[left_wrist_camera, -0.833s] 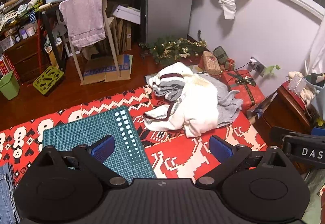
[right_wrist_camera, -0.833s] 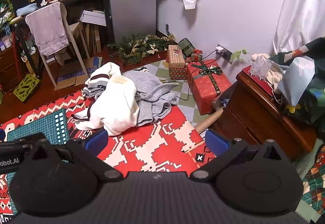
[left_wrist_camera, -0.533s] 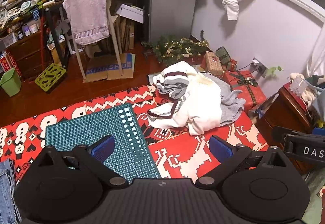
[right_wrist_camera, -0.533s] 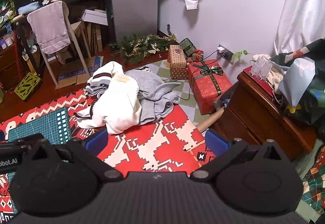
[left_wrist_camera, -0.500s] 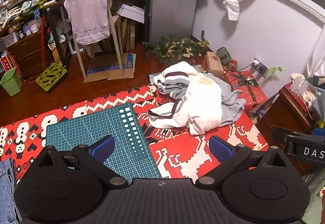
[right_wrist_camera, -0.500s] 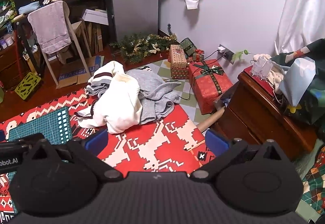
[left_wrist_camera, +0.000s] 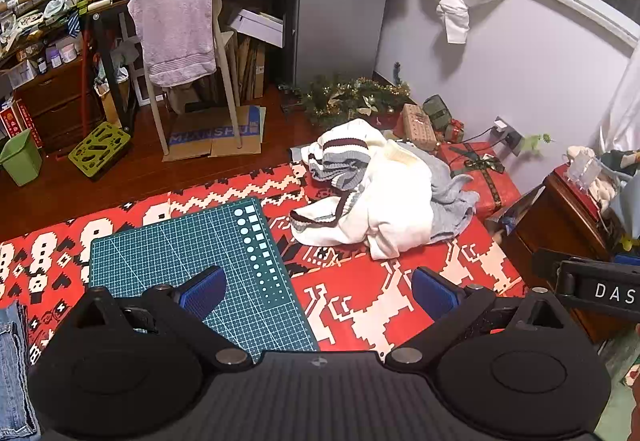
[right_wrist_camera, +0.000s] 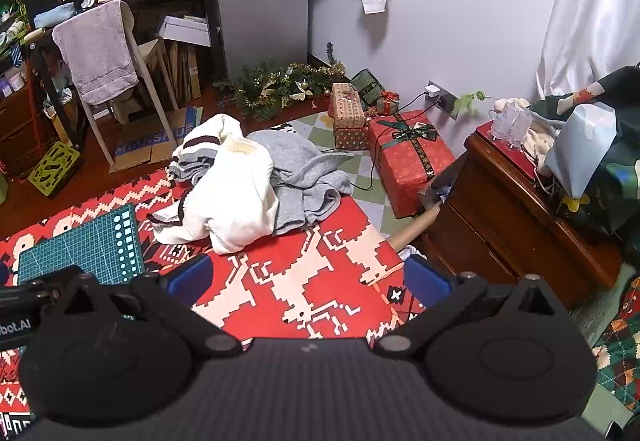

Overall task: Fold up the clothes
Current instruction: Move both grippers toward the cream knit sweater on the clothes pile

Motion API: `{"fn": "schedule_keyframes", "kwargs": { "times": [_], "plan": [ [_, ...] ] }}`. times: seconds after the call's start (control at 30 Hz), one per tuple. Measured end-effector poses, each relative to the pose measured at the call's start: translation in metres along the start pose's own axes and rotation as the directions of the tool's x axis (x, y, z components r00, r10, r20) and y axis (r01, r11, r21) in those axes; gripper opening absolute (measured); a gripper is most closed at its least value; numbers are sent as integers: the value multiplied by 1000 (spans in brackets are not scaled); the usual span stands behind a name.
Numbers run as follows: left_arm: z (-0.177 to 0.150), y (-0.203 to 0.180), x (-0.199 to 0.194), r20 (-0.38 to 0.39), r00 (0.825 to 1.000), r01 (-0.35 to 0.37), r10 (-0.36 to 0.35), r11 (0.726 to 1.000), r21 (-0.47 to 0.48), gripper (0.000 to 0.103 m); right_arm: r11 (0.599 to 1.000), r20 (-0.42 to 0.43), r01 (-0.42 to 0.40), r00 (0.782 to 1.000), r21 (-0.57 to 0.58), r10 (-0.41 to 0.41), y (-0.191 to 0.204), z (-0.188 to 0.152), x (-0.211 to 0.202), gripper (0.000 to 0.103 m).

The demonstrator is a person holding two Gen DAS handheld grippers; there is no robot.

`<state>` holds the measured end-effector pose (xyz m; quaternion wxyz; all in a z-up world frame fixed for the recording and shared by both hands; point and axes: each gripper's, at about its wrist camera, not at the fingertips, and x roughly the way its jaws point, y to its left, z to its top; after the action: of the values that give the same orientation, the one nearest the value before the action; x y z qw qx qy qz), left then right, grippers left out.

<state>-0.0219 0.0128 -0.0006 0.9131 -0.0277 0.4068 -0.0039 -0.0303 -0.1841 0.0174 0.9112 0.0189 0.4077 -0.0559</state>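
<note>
Both the left tool (left_wrist_camera: 318, 287) and the right tool (right_wrist_camera: 308, 279) hang wide open, gripping nothing. The view has crept closer to the crumpled clothes (left_wrist_camera: 384, 193), heaped unfolded on the far rug (left_wrist_camera: 360, 297) beyond the green mat (left_wrist_camera: 180, 245).

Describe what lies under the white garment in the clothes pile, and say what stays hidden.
Under the white garment a grey garment spreads toward the gift boxes, and a striped knit pokes out behind. All rest on the red patterned rug. Anything beneath the pile is covered.
</note>
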Motion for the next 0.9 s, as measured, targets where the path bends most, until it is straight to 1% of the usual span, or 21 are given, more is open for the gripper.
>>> {"fn": "schedule_keyframes", "kwargs": {
  "times": [0.1,0.3,0.57,0.77,0.9],
  "plan": [
    [-2,-1,-1,5,1000,4,-4,1000,5,100,1000,15,-1,1000,-13,1,1,-3,-4,103],
    [-6,-3,-3,11,1000,8,-8,1000,11,100,1000,16,-22,1000,-9,22,-1,-6,-8,103],
    [-13,-5,-5,21,1000,10,-11,1000,24,100,1000,31,-7,999,-14,7,-2,-13,-13,103],
    [-16,-5,-7,25,999,37,-38,999,31,100,1000,46,12,999,-25,-11,-1,-19,-14,103],
    [-19,-6,-8,27,999,45,-46,998,36,100,1000,65,-22,998,0,22,-6,-25,-17,103]
  ]
}}
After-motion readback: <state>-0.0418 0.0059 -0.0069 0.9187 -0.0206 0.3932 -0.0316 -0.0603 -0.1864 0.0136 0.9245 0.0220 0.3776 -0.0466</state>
